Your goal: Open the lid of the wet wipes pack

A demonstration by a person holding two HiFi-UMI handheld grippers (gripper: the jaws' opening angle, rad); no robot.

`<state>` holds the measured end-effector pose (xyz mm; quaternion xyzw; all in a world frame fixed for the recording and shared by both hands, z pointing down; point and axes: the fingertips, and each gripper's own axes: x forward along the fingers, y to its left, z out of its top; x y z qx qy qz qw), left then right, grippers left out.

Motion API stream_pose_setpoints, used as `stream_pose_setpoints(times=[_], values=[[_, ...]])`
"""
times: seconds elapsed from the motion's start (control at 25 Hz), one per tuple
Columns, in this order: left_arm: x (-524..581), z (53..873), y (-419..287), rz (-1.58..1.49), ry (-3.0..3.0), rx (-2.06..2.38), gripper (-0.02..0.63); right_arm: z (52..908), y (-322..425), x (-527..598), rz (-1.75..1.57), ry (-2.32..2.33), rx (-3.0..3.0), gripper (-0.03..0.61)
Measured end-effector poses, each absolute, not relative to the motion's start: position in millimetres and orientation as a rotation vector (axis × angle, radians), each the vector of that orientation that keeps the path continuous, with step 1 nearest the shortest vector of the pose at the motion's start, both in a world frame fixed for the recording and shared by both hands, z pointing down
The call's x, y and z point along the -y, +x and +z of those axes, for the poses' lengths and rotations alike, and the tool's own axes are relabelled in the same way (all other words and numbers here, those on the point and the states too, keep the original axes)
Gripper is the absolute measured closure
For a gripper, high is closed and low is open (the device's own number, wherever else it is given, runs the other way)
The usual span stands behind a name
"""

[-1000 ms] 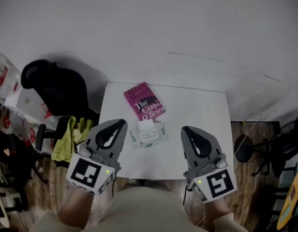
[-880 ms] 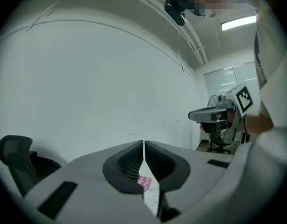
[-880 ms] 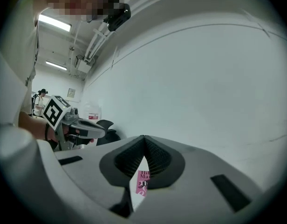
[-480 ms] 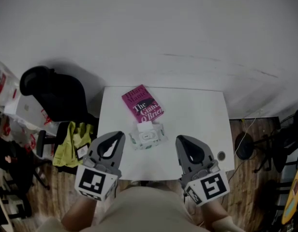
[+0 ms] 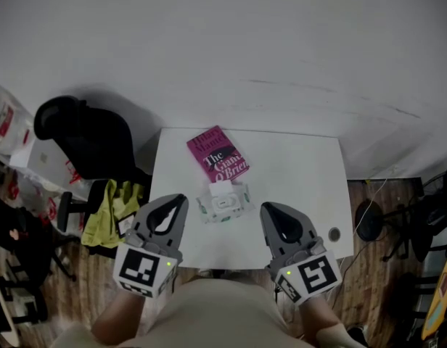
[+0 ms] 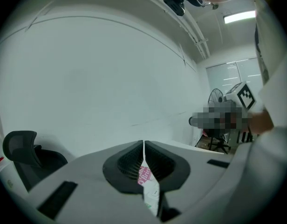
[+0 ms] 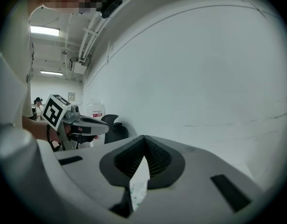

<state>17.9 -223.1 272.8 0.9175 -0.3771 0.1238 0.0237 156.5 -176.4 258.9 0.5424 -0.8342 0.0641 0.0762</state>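
Observation:
The wet wipes pack (image 5: 222, 202) lies flat on the white table (image 5: 296, 172), pale with a white lid on top, just in front of a pink book (image 5: 218, 154). My left gripper (image 5: 178, 199) hovers at the pack's left, jaws shut and empty. At the pack's right, my right gripper (image 5: 266, 208) is also shut and holds nothing. Both point toward the wall, over the table's front part. In the left gripper view the left gripper (image 6: 143, 143) shows the pack (image 6: 152, 195) only through the slit below its jaws. The right gripper (image 7: 143, 138) sees the pack (image 7: 139, 188) the same way.
A black office chair (image 5: 78, 133) stands left of the table, with a yellow-green cloth (image 5: 111, 209) on a seat beside it. Red-and-white boxes (image 5: 9, 122) sit far left. A black stool (image 5: 366, 223) and cables are on the wooden floor at the right. A white wall lies behind.
Both grippers have sunk a little and drawn slightly closer together near the table's front edge. Their jaws stayed shut. The pack and book have not moved.

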Motion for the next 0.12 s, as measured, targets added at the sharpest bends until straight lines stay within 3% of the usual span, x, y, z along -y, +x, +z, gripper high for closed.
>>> stream_pose_setpoints(times=[0.12], values=[[219.9, 275.0, 18.1, 0.384, 2.832, 1.167, 0.584, 261.9, 153.5, 177.3, 0.197, 1.615, 2.496, 0.555]])
